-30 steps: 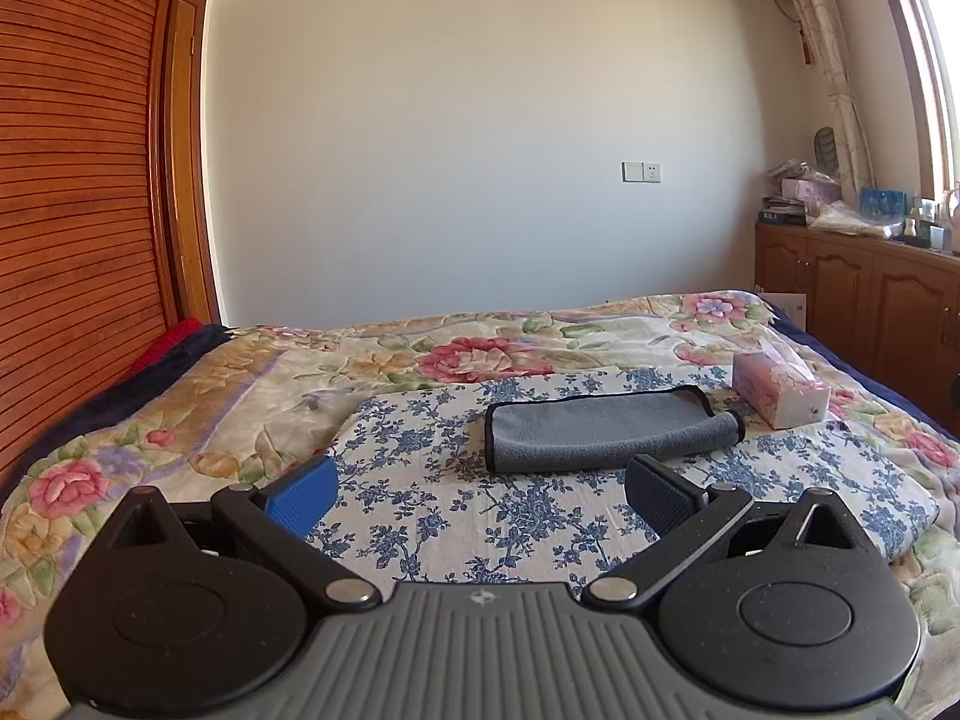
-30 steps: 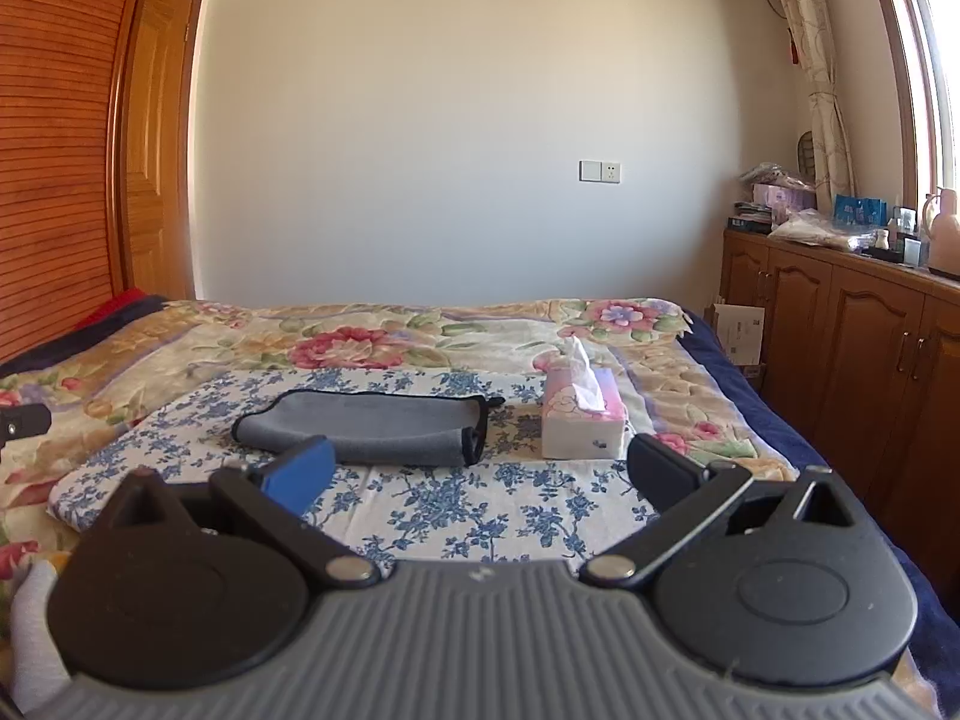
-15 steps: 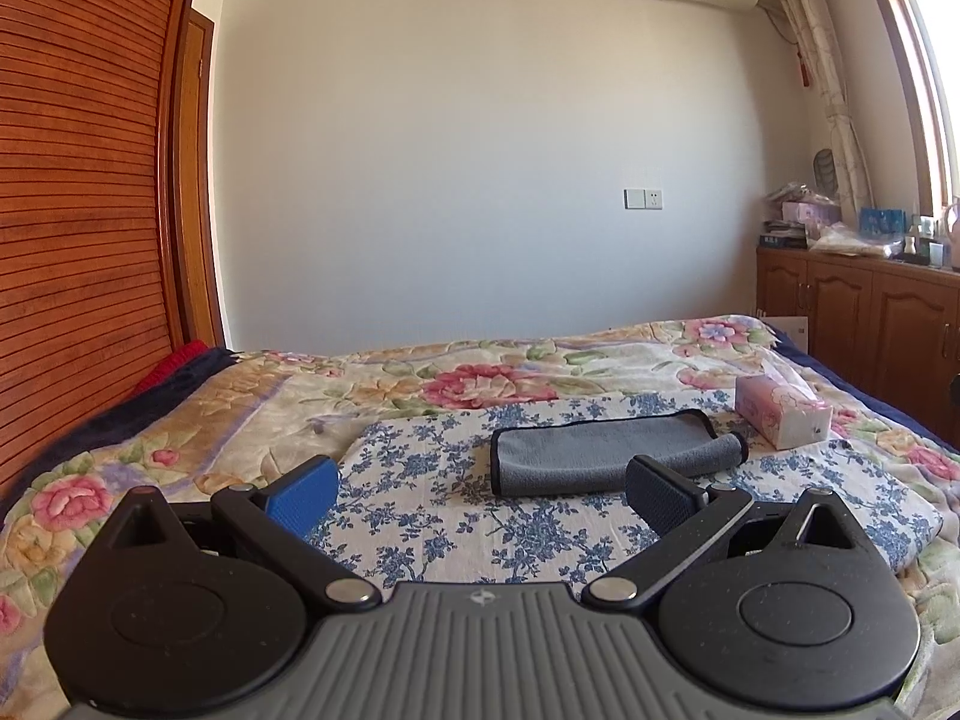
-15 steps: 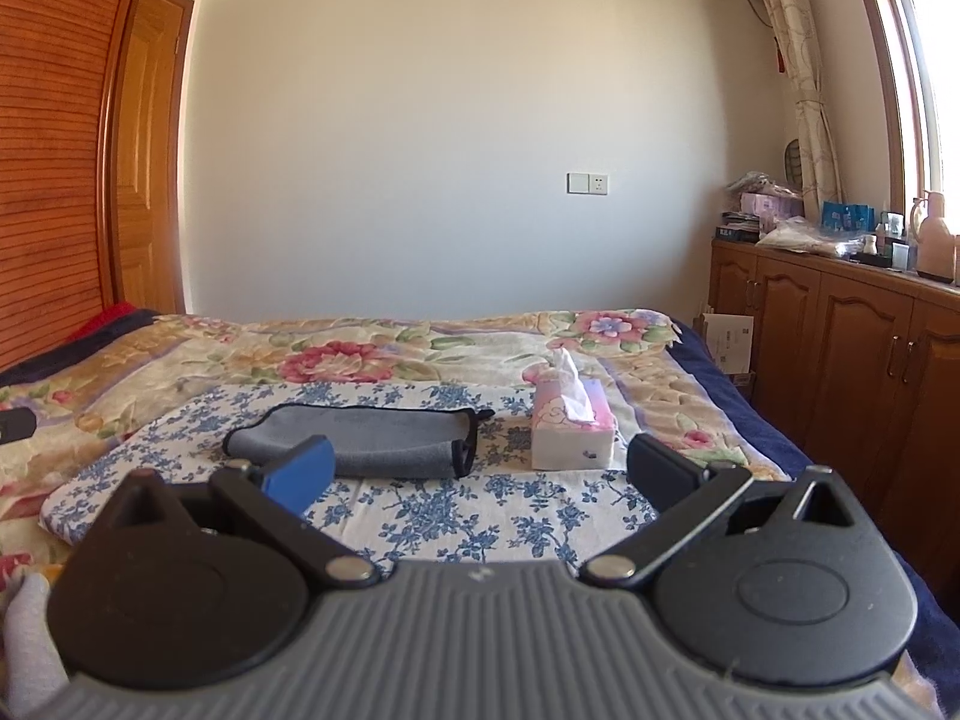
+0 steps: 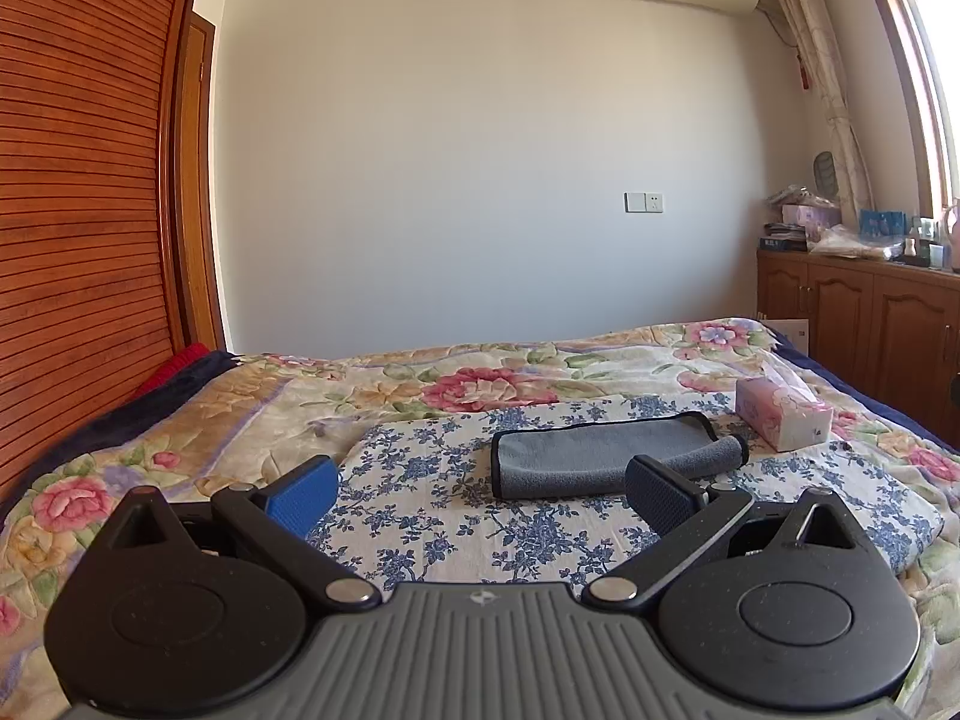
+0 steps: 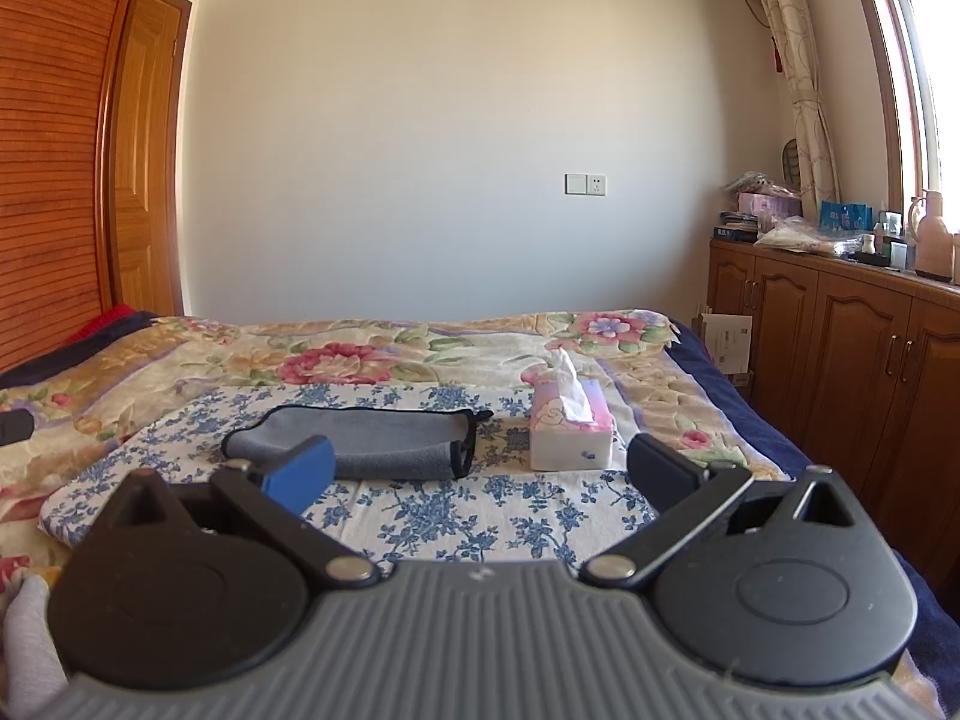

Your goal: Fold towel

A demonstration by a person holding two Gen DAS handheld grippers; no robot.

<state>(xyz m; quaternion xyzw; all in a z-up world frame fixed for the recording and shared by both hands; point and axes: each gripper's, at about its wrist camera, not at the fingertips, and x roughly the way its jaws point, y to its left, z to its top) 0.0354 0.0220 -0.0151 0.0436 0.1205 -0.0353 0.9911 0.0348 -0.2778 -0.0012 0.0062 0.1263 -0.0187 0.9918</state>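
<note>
- Left wrist view: we are holding the left gripper point(image 5: 480, 495) with jaws apart, gripping nothing; the folded grey towel point(image 5: 606, 456) is lying beyond on the blue-flowered cloth point(image 5: 432, 516).
- Right wrist view: our right gripper point(image 6: 480, 474) is likewise gaping wide, the towel point(image 6: 372, 438) lying just beside a tissue box point(image 6: 570, 429); we are seeing no readable writing.

Two black-and-grey ribbed grippers, left gripper point(image 5: 480, 495) and right gripper point(image 6: 480, 483), blue-padded jaws, silver pivot screws.

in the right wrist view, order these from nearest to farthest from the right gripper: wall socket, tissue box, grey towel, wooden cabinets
Measured from the right gripper, jaws open:
1. Grey towel, just ahead on the blue floral cloth, left of centre.
2. Tissue box, right of the towel; too close to the towel to rank firmly.
3. Wooden cabinets, along the right wall.
4. Wall socket, on the far wall.
</note>
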